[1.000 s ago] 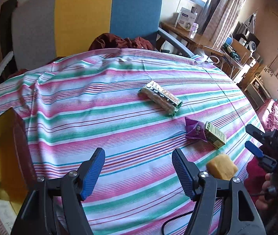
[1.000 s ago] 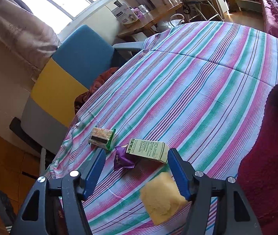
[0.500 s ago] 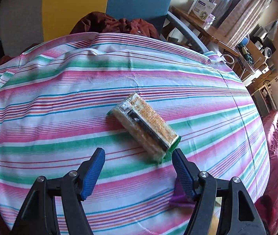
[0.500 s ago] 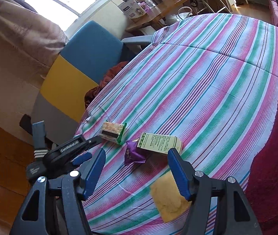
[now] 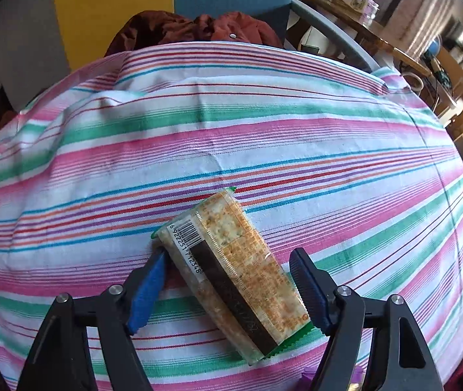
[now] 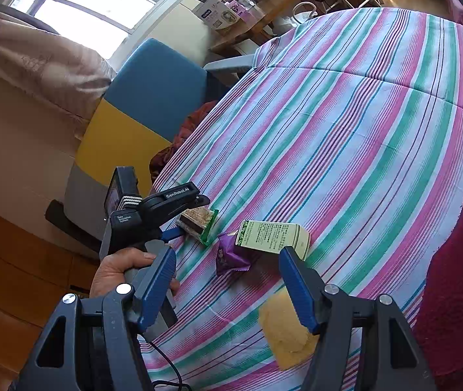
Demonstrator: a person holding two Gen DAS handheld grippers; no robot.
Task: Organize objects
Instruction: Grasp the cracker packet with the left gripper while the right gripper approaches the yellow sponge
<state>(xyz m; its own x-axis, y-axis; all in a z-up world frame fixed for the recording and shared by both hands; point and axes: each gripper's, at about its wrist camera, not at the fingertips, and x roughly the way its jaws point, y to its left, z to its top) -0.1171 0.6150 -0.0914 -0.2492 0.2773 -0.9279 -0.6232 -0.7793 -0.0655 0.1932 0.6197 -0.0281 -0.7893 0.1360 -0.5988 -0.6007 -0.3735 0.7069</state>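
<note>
A clear cracker packet with green ends (image 5: pixel 231 260) lies on the striped tablecloth (image 5: pixel 231 130). My left gripper (image 5: pixel 228 280) is open with a finger on each side of the packet; the left finger touches its side. In the right wrist view the packet (image 6: pixel 198 221) sits between the left gripper's fingers (image 6: pixel 172 231). My right gripper (image 6: pixel 228 286) is open and empty above the cloth. Ahead of it lie a purple sachet (image 6: pixel 228 257) and a green-and-white box (image 6: pixel 273 238). A yellow sponge (image 6: pixel 286 329) lies by its right finger.
A blue, yellow and grey chair (image 5: pixel 133 9) with a dark red garment (image 5: pixel 198 29) stands behind the table. A wooden side table with boxes (image 6: pixel 231 19) stands near the window. A dark red cloth (image 6: pixel 459 260) lies at the table's right.
My left gripper has moved forward over the table until its open fingers straddle the cracker packet. My right gripper has drifted slightly and stays open.
</note>
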